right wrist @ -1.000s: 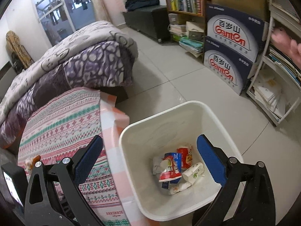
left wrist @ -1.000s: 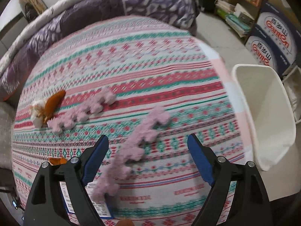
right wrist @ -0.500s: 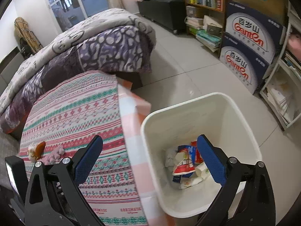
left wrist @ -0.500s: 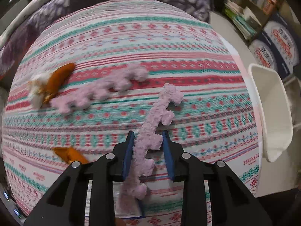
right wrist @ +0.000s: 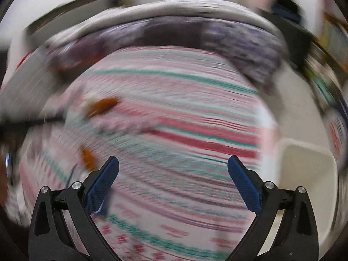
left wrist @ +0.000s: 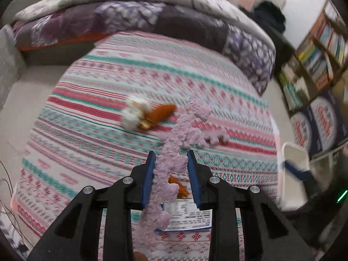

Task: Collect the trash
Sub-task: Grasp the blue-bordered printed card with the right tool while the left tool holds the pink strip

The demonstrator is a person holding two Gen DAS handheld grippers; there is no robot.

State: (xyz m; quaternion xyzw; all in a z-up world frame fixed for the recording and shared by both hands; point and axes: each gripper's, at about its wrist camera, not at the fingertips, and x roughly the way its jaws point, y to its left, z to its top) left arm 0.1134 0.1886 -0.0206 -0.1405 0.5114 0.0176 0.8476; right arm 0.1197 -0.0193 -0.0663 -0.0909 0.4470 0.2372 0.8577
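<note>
Lifted since half a second ago, our left tongs (left wrist: 170, 169) stay clamped on the pink foam strip (left wrist: 171, 152), now above the striped counter (left wrist: 104, 117). Our right tongs (right wrist: 173, 182), gaping empty, swung from the white bin (right wrist: 304, 174).

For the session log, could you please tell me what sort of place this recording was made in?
Most likely a lived-in room at home, perhaps a bedroom or study. A thick folded quilt lies behind a table under a patterned tablecloth, bookshelves line the right wall, and a white bin stands on the floor beside the table.
</note>
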